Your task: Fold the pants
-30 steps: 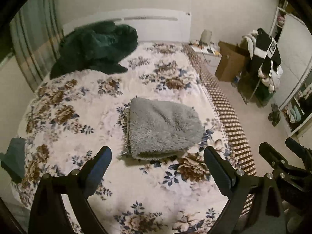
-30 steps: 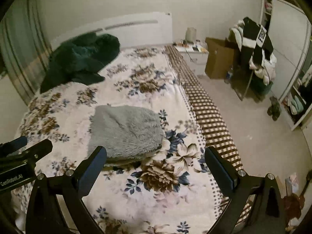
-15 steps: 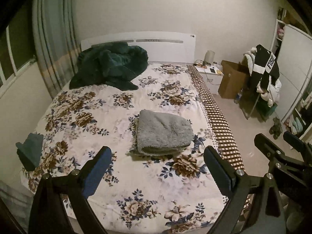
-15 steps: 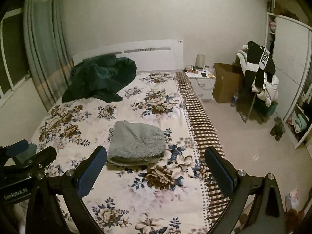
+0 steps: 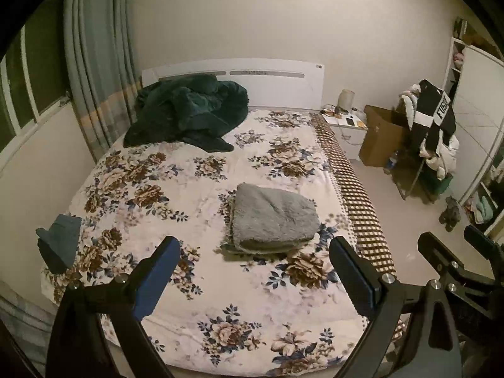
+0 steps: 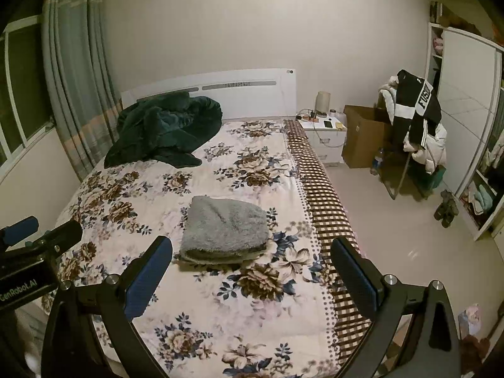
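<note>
Left gripper (image 5: 253,271): jaws wide apart, empty, raised clear of floral-print bedspread (image 5: 176,195). Grey fluffy pants (image 5: 271,219), folded into compact rectangle, lie ahead between fingertips, untouched. Right gripper (image 6: 252,271): spread wide, empty; pants ahead, slightly left of centre. Judgement: fold looks finished; if tidying, press stack edges square, avoid dragging pile.
</note>
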`<control>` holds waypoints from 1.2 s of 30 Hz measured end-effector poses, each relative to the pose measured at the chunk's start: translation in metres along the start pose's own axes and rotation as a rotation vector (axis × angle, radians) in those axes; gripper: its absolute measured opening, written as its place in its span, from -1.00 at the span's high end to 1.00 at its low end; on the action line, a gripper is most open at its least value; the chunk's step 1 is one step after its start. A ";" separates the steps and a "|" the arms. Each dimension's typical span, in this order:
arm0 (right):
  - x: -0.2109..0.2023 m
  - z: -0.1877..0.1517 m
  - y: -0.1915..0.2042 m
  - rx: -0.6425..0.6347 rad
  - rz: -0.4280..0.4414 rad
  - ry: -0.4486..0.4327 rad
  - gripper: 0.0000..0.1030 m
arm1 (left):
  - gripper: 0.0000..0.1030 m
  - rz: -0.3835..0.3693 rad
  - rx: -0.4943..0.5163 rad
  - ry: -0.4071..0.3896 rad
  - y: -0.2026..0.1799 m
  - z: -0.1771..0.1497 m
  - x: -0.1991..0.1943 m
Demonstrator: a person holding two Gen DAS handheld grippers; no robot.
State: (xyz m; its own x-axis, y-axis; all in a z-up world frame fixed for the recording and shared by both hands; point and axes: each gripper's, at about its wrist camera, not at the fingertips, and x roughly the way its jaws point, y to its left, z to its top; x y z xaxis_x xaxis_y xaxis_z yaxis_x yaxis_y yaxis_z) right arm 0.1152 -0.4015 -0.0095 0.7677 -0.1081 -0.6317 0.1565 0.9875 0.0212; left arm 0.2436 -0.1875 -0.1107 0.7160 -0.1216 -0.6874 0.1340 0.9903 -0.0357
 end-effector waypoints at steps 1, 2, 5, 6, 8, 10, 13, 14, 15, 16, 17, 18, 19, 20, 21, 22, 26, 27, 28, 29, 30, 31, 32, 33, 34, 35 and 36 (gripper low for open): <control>-0.005 0.001 0.000 0.001 0.003 -0.004 -0.99 | -1.00 0.002 0.006 0.005 0.000 0.000 0.001; -0.008 0.002 0.000 0.000 0.001 -0.008 -0.99 | -1.00 0.003 0.011 0.007 0.000 -0.001 0.001; -0.014 0.007 0.002 -0.009 -0.004 -0.016 -1.00 | -1.00 0.013 0.017 -0.001 0.001 -0.002 -0.005; -0.015 0.008 0.001 -0.008 -0.003 -0.015 -1.00 | -1.00 0.012 0.014 -0.003 0.003 -0.002 -0.006; -0.015 0.010 0.002 -0.010 -0.002 -0.014 -1.00 | -1.00 0.017 0.014 -0.012 0.003 -0.002 -0.007; -0.015 0.012 0.001 -0.012 -0.001 -0.015 -1.00 | -1.00 0.026 0.008 -0.022 0.005 -0.003 -0.011; -0.014 0.013 0.001 -0.011 0.005 -0.009 -1.00 | -1.00 0.041 0.004 -0.034 0.008 -0.003 -0.015; -0.016 0.015 0.002 -0.012 0.006 -0.008 -1.00 | -1.00 0.044 0.002 -0.038 0.009 -0.004 -0.017; -0.017 0.014 0.002 -0.012 0.005 -0.009 -1.00 | -1.00 0.045 -0.002 -0.042 0.011 -0.005 -0.018; -0.018 0.014 0.002 -0.010 0.006 -0.010 -1.00 | -1.00 0.050 -0.006 -0.047 0.012 -0.005 -0.020; -0.019 0.015 0.002 -0.011 0.007 -0.010 -1.00 | -1.00 0.051 -0.009 -0.052 0.013 -0.005 -0.021; -0.020 0.016 0.002 -0.012 0.009 -0.010 -1.00 | -1.00 0.051 -0.011 -0.055 0.014 -0.005 -0.023; -0.021 0.018 0.003 -0.014 0.011 -0.010 -1.00 | -1.00 0.054 -0.012 -0.057 0.015 -0.006 -0.024; -0.022 0.019 0.003 -0.016 0.014 -0.010 -1.00 | -1.00 0.058 -0.012 -0.059 0.015 -0.006 -0.024; -0.022 0.022 0.004 -0.017 0.017 -0.011 -1.00 | -1.00 0.059 -0.012 -0.058 0.016 -0.006 -0.024; -0.024 0.023 0.004 -0.017 0.018 -0.012 -1.00 | -1.00 0.064 -0.014 -0.057 0.017 -0.006 -0.025; -0.020 0.030 0.007 -0.022 0.032 -0.006 -1.00 | -1.00 0.072 -0.014 -0.054 0.018 -0.008 -0.025; -0.019 0.030 0.008 -0.023 0.035 -0.004 -1.00 | -1.00 0.075 -0.012 -0.054 0.017 -0.008 -0.025; -0.019 0.030 0.009 -0.022 0.037 -0.001 -1.00 | -1.00 0.079 -0.010 -0.054 0.017 -0.009 -0.025; -0.019 0.030 0.009 -0.022 0.038 0.000 -1.00 | -1.00 0.082 -0.008 -0.054 0.017 -0.010 -0.025; -0.019 0.029 0.009 -0.023 0.038 0.001 -1.00 | -1.00 0.082 -0.008 -0.053 0.018 -0.011 -0.025; -0.019 0.029 0.009 -0.023 0.039 0.002 -1.00 | -1.00 0.082 -0.008 -0.050 0.018 -0.011 -0.025; -0.019 0.028 0.010 -0.023 0.040 0.003 -1.00 | -1.00 0.081 -0.007 -0.047 0.017 -0.011 -0.024; -0.019 0.027 0.010 -0.022 0.041 0.004 -1.00 | -1.00 0.080 -0.007 -0.045 0.018 -0.012 -0.025; -0.018 0.027 0.010 -0.023 0.042 0.006 -1.00 | -1.00 0.082 -0.008 -0.044 0.018 -0.013 -0.025; -0.017 0.026 0.010 -0.024 0.044 0.009 -1.00 | -1.00 0.083 -0.008 -0.043 0.018 -0.013 -0.025; -0.017 0.027 0.010 -0.023 0.045 0.010 -1.00 | -1.00 0.083 -0.009 -0.043 0.018 -0.013 -0.025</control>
State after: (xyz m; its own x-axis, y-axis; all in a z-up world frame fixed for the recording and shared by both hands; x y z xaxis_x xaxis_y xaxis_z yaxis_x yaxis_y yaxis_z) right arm 0.1203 -0.3931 0.0219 0.7675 -0.0621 -0.6381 0.1070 0.9937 0.0320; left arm 0.2195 -0.1656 -0.1035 0.7533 -0.0419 -0.6564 0.0670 0.9977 0.0132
